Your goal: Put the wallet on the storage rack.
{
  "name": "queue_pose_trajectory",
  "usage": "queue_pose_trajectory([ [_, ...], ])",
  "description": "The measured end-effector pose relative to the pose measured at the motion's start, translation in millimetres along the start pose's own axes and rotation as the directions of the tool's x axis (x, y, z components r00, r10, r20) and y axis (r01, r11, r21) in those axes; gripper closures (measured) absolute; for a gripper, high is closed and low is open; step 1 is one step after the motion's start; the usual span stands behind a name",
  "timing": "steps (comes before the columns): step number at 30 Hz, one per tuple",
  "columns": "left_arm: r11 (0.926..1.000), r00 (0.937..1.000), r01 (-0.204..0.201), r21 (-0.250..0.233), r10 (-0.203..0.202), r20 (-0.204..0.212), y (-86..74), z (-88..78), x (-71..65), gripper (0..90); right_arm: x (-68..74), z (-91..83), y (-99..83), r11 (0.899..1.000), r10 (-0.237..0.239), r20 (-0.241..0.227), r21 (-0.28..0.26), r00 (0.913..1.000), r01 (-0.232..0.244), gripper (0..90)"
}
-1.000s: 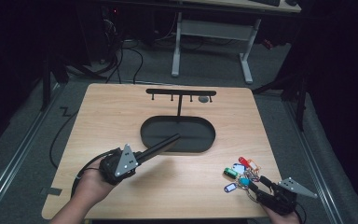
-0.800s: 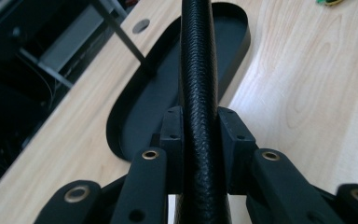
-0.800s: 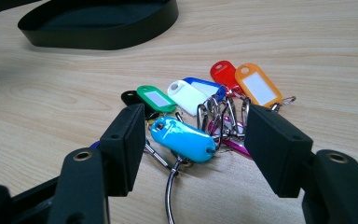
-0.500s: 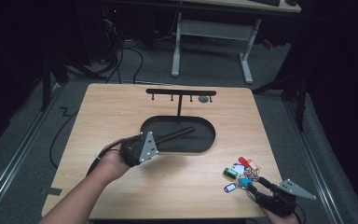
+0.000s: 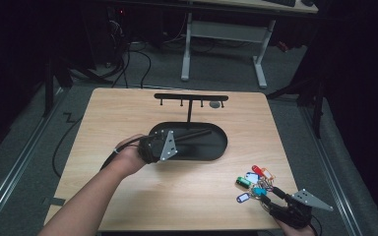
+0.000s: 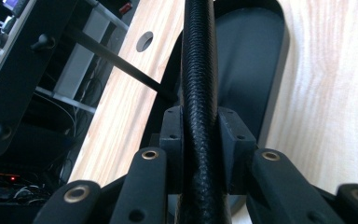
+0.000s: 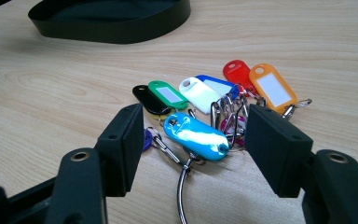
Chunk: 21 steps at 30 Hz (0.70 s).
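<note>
A bunch of coloured key tags (image 5: 253, 183) on a metal ring lies near the table's front right corner. My right gripper (image 5: 267, 201) is open just in front of the bunch. In the right gripper view its jaws stand on either side of the light blue tag (image 7: 196, 136) without touching it. My left gripper (image 5: 176, 141) is shut on a black textured rod (image 6: 198, 70) that reaches out over the black oval tray (image 5: 220, 150). A black T-shaped rack (image 5: 191, 97) with small hooks rises from the tray's far side.
A round hole (image 5: 215, 104) is set in the wooden table (image 5: 128, 118) behind the rack. Cables and a desk frame (image 5: 221, 34) stand on the dark floor beyond the table's far edge. Bare wood lies between the two grippers.
My left gripper has moved right and forward with the rod, from the front left of the table to the tray's left end. The right gripper has stayed by the key tags.
</note>
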<state>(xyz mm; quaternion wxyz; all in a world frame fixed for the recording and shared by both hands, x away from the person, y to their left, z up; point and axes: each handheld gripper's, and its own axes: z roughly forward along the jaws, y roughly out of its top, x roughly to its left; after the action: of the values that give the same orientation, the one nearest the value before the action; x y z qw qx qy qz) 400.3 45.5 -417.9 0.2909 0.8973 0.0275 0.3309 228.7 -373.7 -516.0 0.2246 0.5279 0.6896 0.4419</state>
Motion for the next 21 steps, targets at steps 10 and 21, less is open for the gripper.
queue_pose_trajectory([
  [10, 0.9980, 0.9980, -0.062, 0.014, 0.062, -0.007, 10.1, 35.5, 9.4, 74.5, -1.6, 1.0, -0.4, 1.000, 0.002, -0.011, 0.000, 0.9999, -0.002, 38.2],
  [21, 0.9986, 0.9985, -0.053, -0.005, 0.053, 0.012, 11.4, 64.0, 20.4, 74.5, -4.0, 0.4, -1.2, 1.000, 0.009, -0.009, 0.001, 0.9999, -0.009, 38.2],
])
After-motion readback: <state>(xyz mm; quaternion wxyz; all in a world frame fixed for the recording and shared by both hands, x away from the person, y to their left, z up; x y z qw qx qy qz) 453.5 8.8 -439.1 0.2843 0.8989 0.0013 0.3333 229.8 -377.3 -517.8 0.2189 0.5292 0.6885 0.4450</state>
